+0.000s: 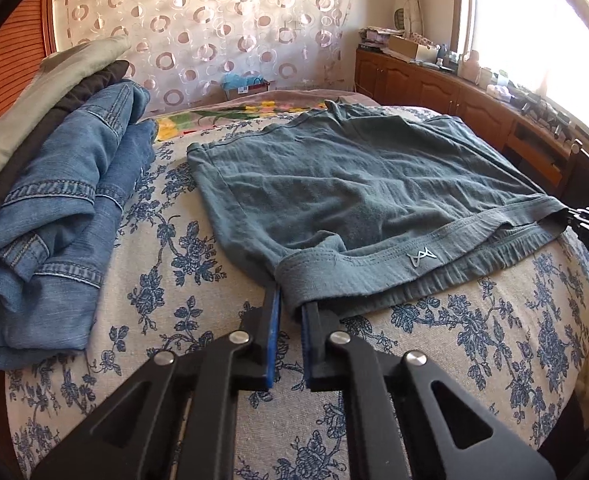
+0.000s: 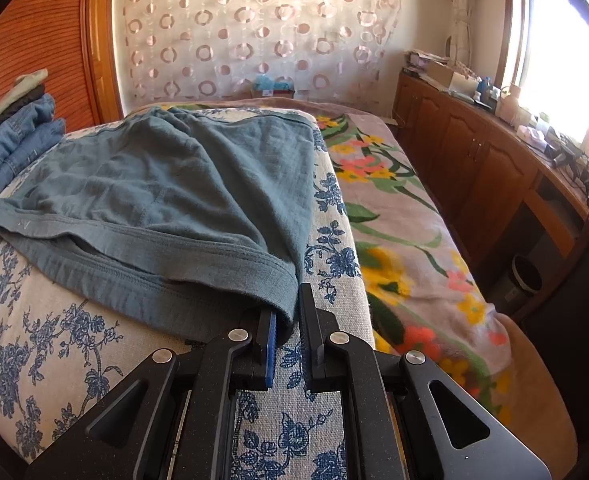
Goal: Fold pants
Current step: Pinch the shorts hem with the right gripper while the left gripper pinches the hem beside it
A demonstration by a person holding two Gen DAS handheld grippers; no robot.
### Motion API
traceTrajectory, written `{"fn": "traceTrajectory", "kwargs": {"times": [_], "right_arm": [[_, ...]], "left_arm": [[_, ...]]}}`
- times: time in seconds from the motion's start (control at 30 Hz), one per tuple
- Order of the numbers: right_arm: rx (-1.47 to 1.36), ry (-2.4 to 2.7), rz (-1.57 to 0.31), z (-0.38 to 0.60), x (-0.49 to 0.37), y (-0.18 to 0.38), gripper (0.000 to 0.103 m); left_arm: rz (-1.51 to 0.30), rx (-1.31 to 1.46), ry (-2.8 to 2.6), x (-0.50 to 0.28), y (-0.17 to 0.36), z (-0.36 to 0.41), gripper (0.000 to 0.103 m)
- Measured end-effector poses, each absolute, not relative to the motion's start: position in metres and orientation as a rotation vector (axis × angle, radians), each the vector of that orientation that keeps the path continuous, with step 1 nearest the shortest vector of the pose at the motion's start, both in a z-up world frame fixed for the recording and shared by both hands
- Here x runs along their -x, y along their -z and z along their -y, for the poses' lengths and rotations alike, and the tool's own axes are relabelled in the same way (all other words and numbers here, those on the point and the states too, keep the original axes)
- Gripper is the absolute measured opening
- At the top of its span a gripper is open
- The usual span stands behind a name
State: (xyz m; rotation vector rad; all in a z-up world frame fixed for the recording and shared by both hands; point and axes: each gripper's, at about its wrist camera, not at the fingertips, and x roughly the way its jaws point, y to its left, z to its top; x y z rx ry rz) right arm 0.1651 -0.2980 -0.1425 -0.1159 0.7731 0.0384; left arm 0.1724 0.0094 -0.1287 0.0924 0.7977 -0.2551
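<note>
1. Grey-blue pants (image 1: 334, 184) lie spread flat on a blue-floral cushion (image 1: 198, 248), waistband (image 1: 394, 264) nearest the cams w/ a small light logo on it.
2. Left gripper (image 1: 290, 300) is closed tight on the waistband's left corner; cloth sits pinched btwn the blue pads.
3. Right gripper (image 2: 290, 308) is clamped on the waistband's right corner, cloth bunched btwn the fingers.
4. Folded denim jeans (image 1: 66, 208) sit just left of the pants, w/ dark and pale garments stacked behind.
5. Flowered blanket (image 2: 406, 232) lies right of the cushion; wood cabinets (image 2: 474, 160) along the window side.
</note>
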Motion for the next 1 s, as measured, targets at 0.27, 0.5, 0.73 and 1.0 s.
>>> {"fn": "traceTrajectory", "kwargs": {"times": [0.27,0.5,0.73,1.0], "right_arm": [[0.1,-0.066,-0.76,0.301,-0.166,0.14,0.002],[0.086,-0.1,-0.74,0.297,-0.155,0.133,0.002],[0.076,-0.14,-0.716,0.283,-0.139,0.125,0.002],[0.062,-0.179,-0.699,0.277,-0.117,0.121,0.002]], "left_arm": [[-0.777,-0.09,0.27,-0.156,0.122,-0.01,0.0],[-0.732,-0.062,0.272,-0.131,0.108,-0.017,0.0],[-0.729,-0.028,0.255,-0.118,0.11,-0.033,0.0],[-0.719,-0.004,0.244,-0.099,0.112,-0.044,0.0]]}}
